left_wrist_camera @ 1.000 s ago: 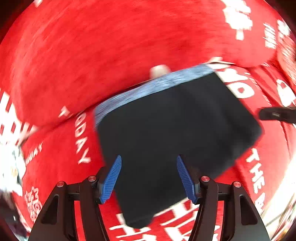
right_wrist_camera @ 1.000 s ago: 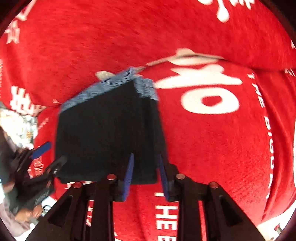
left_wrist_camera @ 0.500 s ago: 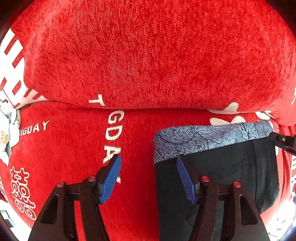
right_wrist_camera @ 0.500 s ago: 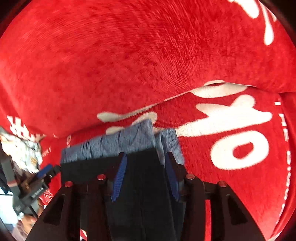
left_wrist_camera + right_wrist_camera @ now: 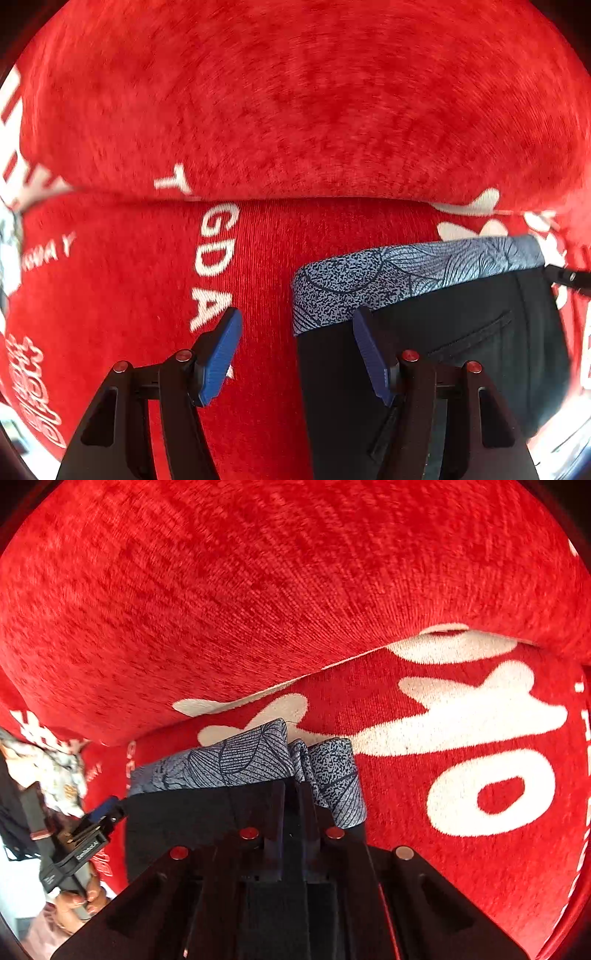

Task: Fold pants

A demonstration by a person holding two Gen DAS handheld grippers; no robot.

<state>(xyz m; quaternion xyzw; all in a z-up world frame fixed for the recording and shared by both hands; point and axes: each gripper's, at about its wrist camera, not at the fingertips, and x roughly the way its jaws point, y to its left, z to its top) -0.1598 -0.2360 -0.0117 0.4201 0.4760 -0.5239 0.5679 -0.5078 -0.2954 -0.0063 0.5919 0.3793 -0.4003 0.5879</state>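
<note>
Pants [image 5: 436, 332] nearly folded; right tool [image 5: 293, 794] just clamped shut on waistband [image 5: 236, 764], left tool [image 5: 295, 343] half-wide, straddling waistband's corner, empty. Next: probably smoothing flat.

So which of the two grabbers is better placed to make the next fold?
Probably the right gripper: its jaws have just closed on the black pants below the patterned waistband. The left gripper hangs open, one finger over the pants' edge, gripping nothing.
</note>
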